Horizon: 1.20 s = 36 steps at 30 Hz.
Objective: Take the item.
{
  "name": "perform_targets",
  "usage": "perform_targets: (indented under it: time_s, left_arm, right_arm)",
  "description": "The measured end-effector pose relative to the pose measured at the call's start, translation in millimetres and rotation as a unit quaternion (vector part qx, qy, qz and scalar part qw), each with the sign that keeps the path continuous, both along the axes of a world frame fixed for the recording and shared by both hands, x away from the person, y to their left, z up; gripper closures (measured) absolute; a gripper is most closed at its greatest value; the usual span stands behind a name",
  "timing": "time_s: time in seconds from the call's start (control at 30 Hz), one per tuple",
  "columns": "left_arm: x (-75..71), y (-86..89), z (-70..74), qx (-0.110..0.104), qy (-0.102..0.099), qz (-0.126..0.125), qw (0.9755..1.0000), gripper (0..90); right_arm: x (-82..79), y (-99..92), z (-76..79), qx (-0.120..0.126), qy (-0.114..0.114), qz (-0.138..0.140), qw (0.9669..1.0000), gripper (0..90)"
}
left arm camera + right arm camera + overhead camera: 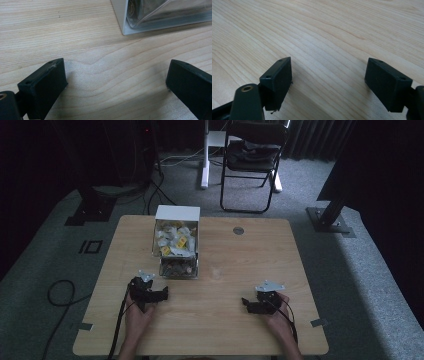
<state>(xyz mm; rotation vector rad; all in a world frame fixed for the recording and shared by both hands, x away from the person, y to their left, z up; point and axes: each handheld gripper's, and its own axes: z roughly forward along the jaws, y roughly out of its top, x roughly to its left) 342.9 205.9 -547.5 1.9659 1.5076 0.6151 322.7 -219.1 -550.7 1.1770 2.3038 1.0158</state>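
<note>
On wooden tabletop [225,320], clear box [176,247] of small packets at centre-rear, left gripper [162,294] just beside it, fingers [47,82] spread, empty, right gripper [246,303] well apart, fingers [278,77] spread, empty.

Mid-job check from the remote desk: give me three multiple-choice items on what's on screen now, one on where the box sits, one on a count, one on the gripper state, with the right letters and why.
1. Where does the clear box stand on the table?
A. At the far edge, left of centre
B. At the near right corner
C. Between the two hands

2. How many grippers rest on the table?
A. One
B. Two
C. Three

3. How do the jaws of the left gripper stand?
A. Shut on a packet
B. Shut on nothing
C. Open, with bare wood between

Key: 1 A, the high view shows the box by the far edge, ahead of the left gripper. 2 B, the left gripper and the right gripper are both there. 3 C, the left gripper view shows a wide gap over the wood.
</note>
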Motion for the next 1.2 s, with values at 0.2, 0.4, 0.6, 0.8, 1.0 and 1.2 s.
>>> perform_targets:
  time_s: [0.2, 0.4, 0.6, 0.8, 1.0, 1.2]
  left_arm:
    - [0.3, 0.3, -0.2, -0.001, -0.001, 0.001, 1.0, 3.4]
    - [-0.3, 1.1, 0.0, 0.0, 0.0, -0.005, 1.0, 3.4]
    - [-4.7, 2.7, 1.9, -0.001, -0.004, -0.02, 0.9998, 15.0]
    - [-6.5, 4.1, 3.2, -0.001, -0.003, -0.031, 0.9995, 16.4]
    - [-5.3, 6.5, 4.8, 0.001, 0.005, -0.045, 0.999, 16.7]
    - [-8.8, 6.5, 8.2, 0.002, 0.011, -0.048, 0.9988, 26.9]
  right_arm:
    - [-0.2, 0.6, -0.1, 0.0, 0.0, 0.01, 1.0, 20.9]
    - [0.1, 0.6, -0.2, 0.0, 0.0, 0.011, 0.9999, 20.8]
    - [0.0, 1.0, -0.1, 0.0, 0.001, 0.014, 0.9999, 19.5]
    - [0.0, 1.0, -0.1, 0.0, 0.002, 0.014, 0.9999, 19.5]
    - [-0.1, 1.0, -0.1, 0.0, 0.002, 0.014, 0.9999, 19.5]
    - [0.0, 0.9, -0.2, -0.001, 0.002, 0.016, 0.9999, 19.2]
